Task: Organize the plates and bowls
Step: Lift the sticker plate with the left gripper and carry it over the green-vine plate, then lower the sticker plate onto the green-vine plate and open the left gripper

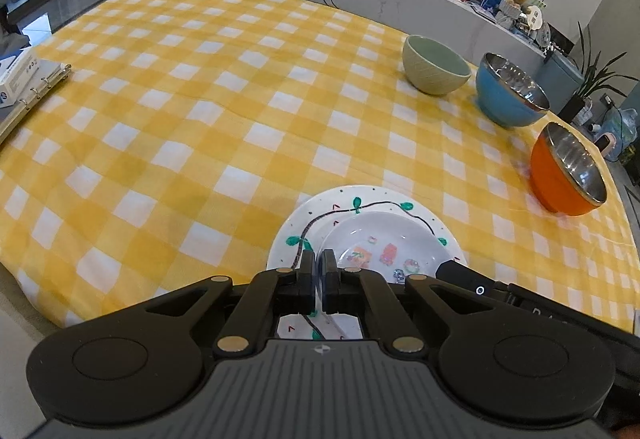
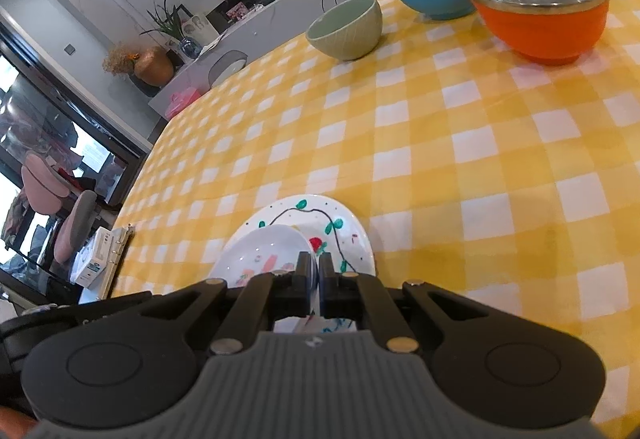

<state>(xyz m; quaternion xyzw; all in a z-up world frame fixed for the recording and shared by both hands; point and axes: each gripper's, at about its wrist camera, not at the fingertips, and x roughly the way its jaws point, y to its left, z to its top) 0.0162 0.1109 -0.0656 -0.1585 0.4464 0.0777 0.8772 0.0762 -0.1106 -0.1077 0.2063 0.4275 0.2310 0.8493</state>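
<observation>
Both grippers pinch small plate (image 1: 384,239) (over larger).

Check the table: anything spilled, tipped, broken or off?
Nothing stands out. The pale green ceramic bowl, blue steel-lined bowl and orange steel-lined bowl stand upright, empty, in a row. The small white plate lies on the larger vine-painted plate. No spill or visible breakage on the yellow checked tablecloth.

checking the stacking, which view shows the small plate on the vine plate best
The left wrist view: the small plate shows nearly whole, its stickers readable, sitting inside the vine plate. In the right wrist view the small plate is foreshortened and partly hidden behind the right claw.
</observation>
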